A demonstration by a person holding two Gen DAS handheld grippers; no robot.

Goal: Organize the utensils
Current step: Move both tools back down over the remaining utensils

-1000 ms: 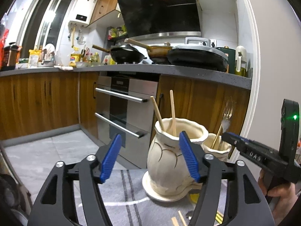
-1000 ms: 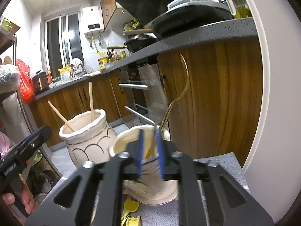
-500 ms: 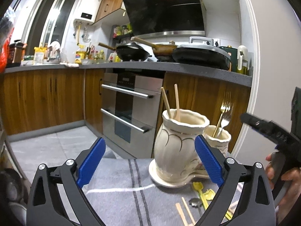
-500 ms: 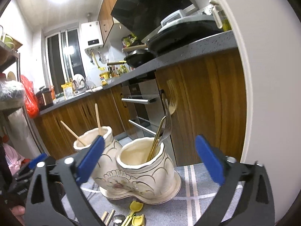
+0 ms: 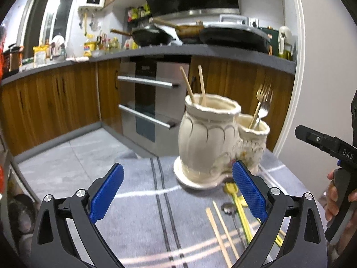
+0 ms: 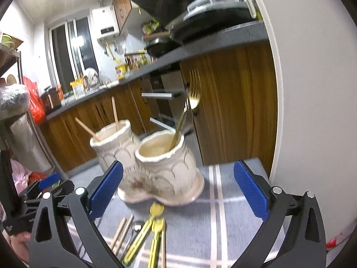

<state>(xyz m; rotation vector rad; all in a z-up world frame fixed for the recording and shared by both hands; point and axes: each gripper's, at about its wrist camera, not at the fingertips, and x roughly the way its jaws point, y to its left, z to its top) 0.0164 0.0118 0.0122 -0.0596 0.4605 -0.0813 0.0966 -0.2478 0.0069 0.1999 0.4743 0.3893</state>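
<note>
A cream ceramic double holder stands on a grey striped cloth. Its taller pot holds two wooden chopsticks. The lower pot holds two forks. On the cloth in front lie loose chopsticks, yellow utensils and a metal spoon. My left gripper is open and empty, short of the holder. My right gripper is open and empty above the loose utensils.
A white wall stands close on the right of the table. Behind are wooden cabinets, an oven and a counter with pans. A hand holds the other gripper at the right edge of the left wrist view.
The right gripper let go of a fork, which now rests in the lower pot, and drew back. The left gripper opened wide and pulled away from the taller pot, tilting down.
</note>
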